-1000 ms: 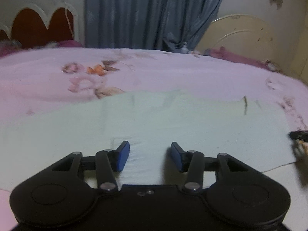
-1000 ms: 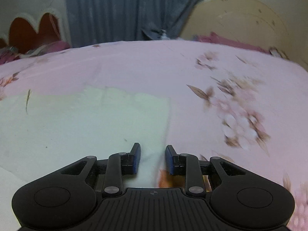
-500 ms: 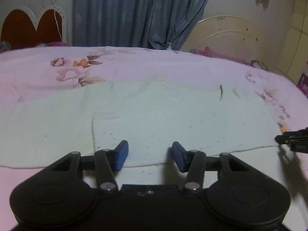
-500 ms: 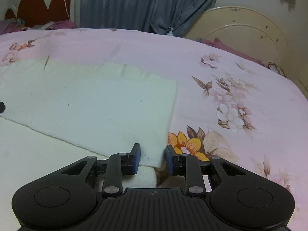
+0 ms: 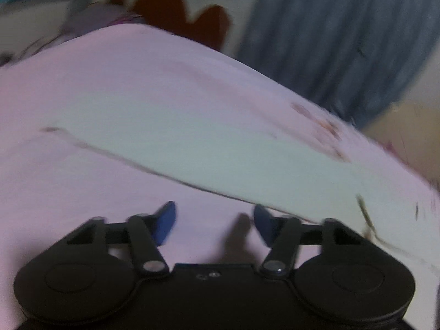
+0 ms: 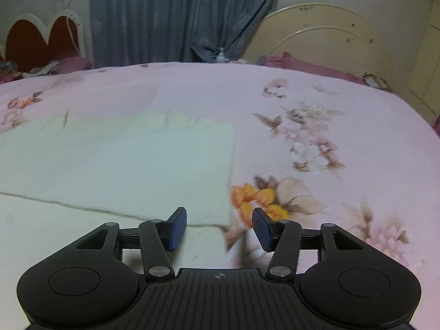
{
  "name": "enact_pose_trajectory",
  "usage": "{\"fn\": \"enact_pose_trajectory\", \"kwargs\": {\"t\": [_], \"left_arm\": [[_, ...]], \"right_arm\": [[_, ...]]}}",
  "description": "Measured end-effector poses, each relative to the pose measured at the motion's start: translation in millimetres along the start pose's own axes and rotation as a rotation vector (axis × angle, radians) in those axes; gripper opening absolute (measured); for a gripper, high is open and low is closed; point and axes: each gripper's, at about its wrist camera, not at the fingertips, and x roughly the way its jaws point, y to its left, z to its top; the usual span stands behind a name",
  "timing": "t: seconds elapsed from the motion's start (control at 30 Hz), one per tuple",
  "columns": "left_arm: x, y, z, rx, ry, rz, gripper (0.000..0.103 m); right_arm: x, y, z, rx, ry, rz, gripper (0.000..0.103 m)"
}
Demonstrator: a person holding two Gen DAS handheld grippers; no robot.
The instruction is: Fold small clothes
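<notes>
Right gripper jaws wide apart, nothing held, hovering over near right corner of pale cloth lying flat on pink floral bedsheet; curtain and cream headboard sharp beyond. Left gripper likewise spread and empty, over bare sheet just short of cloth edge. Left view tilted and blurred, showing only red scalloped headboard and curtain behind.
</notes>
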Motion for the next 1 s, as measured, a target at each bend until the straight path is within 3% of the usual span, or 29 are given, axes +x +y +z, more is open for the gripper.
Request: {"fn": "enact_pose_trajectory", "kwargs": {"t": [0.17, 0.33, 0.4, 0.47, 0.5, 0.53, 0.6, 0.7, 1.0], "left_arm": [[-0.1, 73.4, 28.4, -0.290, -0.064, -0.008, 0.052], [15.4, 115.8, 36.7, -0.516, -0.131, -0.083, 0.049], [21.2, 122.9, 40.4, -0.559, -0.147, -0.094, 0.046], [27.9, 124.2, 44.1, -0.585, -0.148, -0.083, 0.030], [27.8, 123.9, 43.6, -0.586, -0.144, -0.070, 0.024], [32.0, 124.6, 45.9, -0.578, -0.131, -0.053, 0.005], [30.3, 123.0, 43.7, -0.569, -0.117, -0.041, 0.003], [20.1, 104.8, 49.0, -0.479, -0.133, -0.045, 0.003], [21.4, -32.0, 42.4, -0.176, -0.076, -0.258, 0.003]], "right_arm": [[-1.5, 19.4, -5.5, 0.002, 0.003, 0.028, 0.053], [-2.4, 24.9, -1.6, 0.036, 0.001, 0.033, 0.053], [-3.7, 26.6, 0.5, 0.037, -0.001, 0.029, 0.053], [-5.3, 26.8, 1.4, 0.038, -0.005, 0.028, 0.053], [-5.8, 26.2, 1.7, 0.041, -0.008, 0.025, 0.053], [-6.3, 25.5, 1.8, 0.044, -0.009, 0.021, 0.053], [-6.5, 21.4, 1.8, 0.062, -0.009, 0.017, 0.053], [-7.9, 15.1, 1.1, 0.089, -0.010, 0.017, 0.053], [-15.5, 9.0, 0.8, 0.150, -0.040, 0.025, 0.053]]}}
